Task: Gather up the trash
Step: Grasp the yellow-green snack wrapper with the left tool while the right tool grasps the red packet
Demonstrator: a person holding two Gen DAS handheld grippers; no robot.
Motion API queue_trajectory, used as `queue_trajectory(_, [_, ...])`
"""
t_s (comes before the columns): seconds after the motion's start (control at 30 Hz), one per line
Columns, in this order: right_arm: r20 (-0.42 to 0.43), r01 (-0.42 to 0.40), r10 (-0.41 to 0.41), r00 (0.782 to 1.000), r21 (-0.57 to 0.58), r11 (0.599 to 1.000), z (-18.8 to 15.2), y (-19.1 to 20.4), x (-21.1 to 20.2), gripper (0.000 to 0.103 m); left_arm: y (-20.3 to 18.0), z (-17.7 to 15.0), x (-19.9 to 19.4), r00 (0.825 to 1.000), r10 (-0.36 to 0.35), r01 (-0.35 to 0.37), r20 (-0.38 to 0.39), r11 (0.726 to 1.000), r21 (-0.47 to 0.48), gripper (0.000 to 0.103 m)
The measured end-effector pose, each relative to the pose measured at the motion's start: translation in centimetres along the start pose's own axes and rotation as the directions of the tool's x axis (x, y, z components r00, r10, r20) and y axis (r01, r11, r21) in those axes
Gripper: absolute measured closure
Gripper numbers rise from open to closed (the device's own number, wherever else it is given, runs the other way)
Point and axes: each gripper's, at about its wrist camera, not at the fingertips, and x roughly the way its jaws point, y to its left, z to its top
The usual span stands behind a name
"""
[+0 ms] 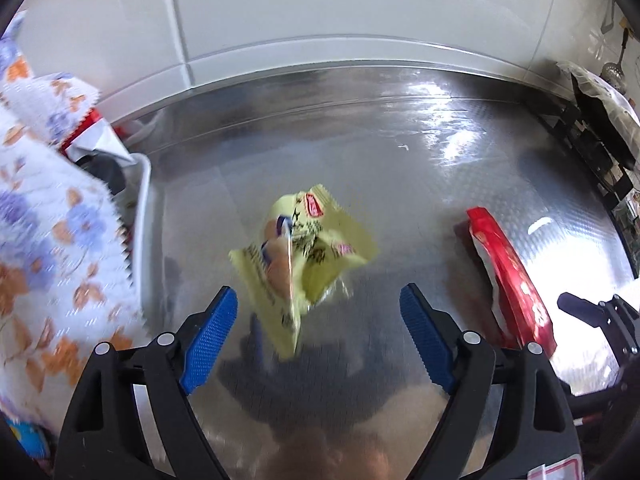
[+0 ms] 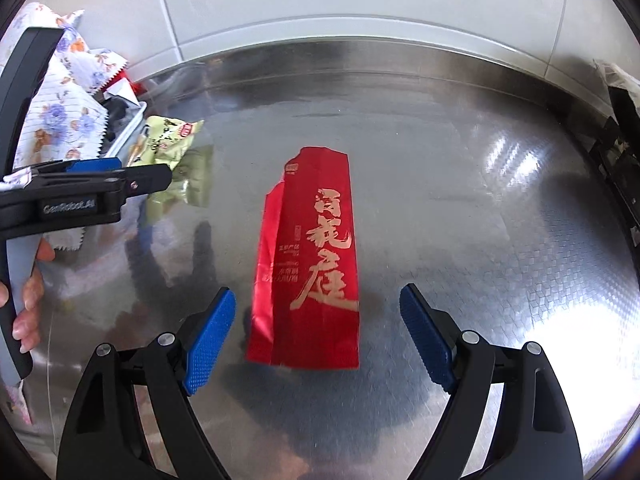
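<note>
A crumpled yellow-green snack wrapper [image 1: 304, 256] lies on the shiny metal counter [image 1: 400, 160], just ahead of my open left gripper [image 1: 318, 312], between its blue pads. It also shows in the right wrist view [image 2: 168, 148], with the left gripper [image 2: 132, 176] beside it. A flat red packet with gold characters [image 2: 316, 264] lies on the counter between the spread fingers of my open, empty right gripper [image 2: 318, 312]. The red packet shows edge-on at the right of the left wrist view [image 1: 512, 276].
A white bin [image 1: 140, 200] holding red and silver wrappers stands at the left, partly under a floral cloth [image 1: 48, 216]. A white tiled wall [image 1: 320, 12] backs the counter. Dark objects [image 1: 592, 140] line the right edge.
</note>
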Motion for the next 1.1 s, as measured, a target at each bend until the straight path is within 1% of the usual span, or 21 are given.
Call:
queue_trajectory(0.07, [-0.005,0.005,-0.005,1.000,0.006,1.000,0.0,-0.1,0.5,0.019,0.5,0.6,0.9,1.000,0.005,-0.005,-0.006,1.000,-0.003,0.019])
queue_trajectory(0.23, [-0.011,0.013,-0.013,1.000,0.005,1.000,0.5,0.1,1.2,0.013,1.2,1.5,3.0,0.999,0.001,-0.002,-0.032,0.999,-0.043,0.017])
queue_trajectory(0.27, [-0.012,0.017,-0.017,1.000,0.004,1.000,0.6,0.1,1.2,0.012,1.1,1.6,3.1,1.000,0.002,-0.003,-0.026,0.999,-0.040,0.015])
queue_trajectory(0.4, [-0.027,0.037,-0.038,0.999,-0.014,0.999,0.7,0.4,1.6,0.008,0.8,2.2,3.6,1.000,0.013,-0.013,-0.025,1.000,-0.026,0.014])
queue_trajectory(0.53, [-0.023,0.043,-0.043,0.999,-0.011,0.999,0.8,0.4,1.8,0.006,0.4,3.2,4.1,0.999,0.028,-0.028,-0.020,0.999,-0.017,0.012])
queue_trajectory(0.63, [-0.022,0.043,-0.043,0.999,-0.012,0.999,0.9,0.3,1.9,0.006,0.0,3.2,4.3,0.999,0.046,-0.046,-0.020,0.999,-0.005,0.010])
queue_trajectory(0.7, [-0.021,0.044,-0.044,0.999,-0.013,0.999,1.0,0.4,2.0,0.006,0.4,3.4,4.6,0.999,0.048,-0.048,-0.016,0.999,-0.010,0.011])
queue_trajectory(0.73, [-0.021,0.043,-0.043,0.999,-0.015,0.999,1.1,0.3,2.0,0.006,0.3,3.5,4.6,0.999,0.049,-0.049,-0.011,0.999,-0.011,0.016])
queue_trajectory(0.77, [-0.017,0.040,-0.041,0.999,-0.018,0.999,1.1,0.3,1.9,0.011,0.2,3.5,4.4,0.999,0.049,-0.050,-0.003,0.999,-0.012,0.026])
queue_trajectory(0.8, [-0.010,0.037,-0.037,0.999,-0.023,0.999,1.0,0.4,1.8,0.017,0.2,3.6,4.4,0.999,0.049,-0.049,-0.001,0.999,-0.012,0.029])
queue_trajectory(0.83, [-0.006,0.029,-0.030,1.000,-0.033,0.999,1.1,0.5,1.6,0.020,0.2,3.7,4.3,0.999,0.048,-0.048,-0.002,0.999,-0.012,0.032])
queue_trajectory(0.9, [-0.002,0.021,-0.021,1.000,-0.044,0.999,1.2,0.7,1.5,0.033,0.1,3.8,4.2,0.999,0.047,-0.047,-0.001,0.999,-0.007,0.037])
queue_trajectory(0.93, [0.001,0.018,-0.018,1.000,-0.046,0.999,1.3,0.7,1.3,0.038,0.1,3.7,4.1,0.999,0.044,-0.044,0.001,0.999,-0.006,0.042])
queue_trajectory(0.97, [0.005,0.016,-0.016,1.000,-0.044,0.999,1.3,0.7,1.2,0.049,0.0,3.8,4.0,0.999,0.040,-0.040,0.001,0.999,-0.005,0.046])
queue_trajectory(1.0, [0.004,0.014,-0.014,1.000,-0.043,0.999,1.6,0.9,1.3,0.052,-0.1,3.8,4.0,0.999,0.036,-0.036,0.001,0.999,-0.003,0.048])
queue_trajectory(1.1, [0.006,0.004,-0.004,1.000,-0.026,1.000,1.6,0.6,1.1,0.056,-0.6,3.9,3.5,1.000,0.014,-0.014,0.002,1.000,-0.004,0.063])
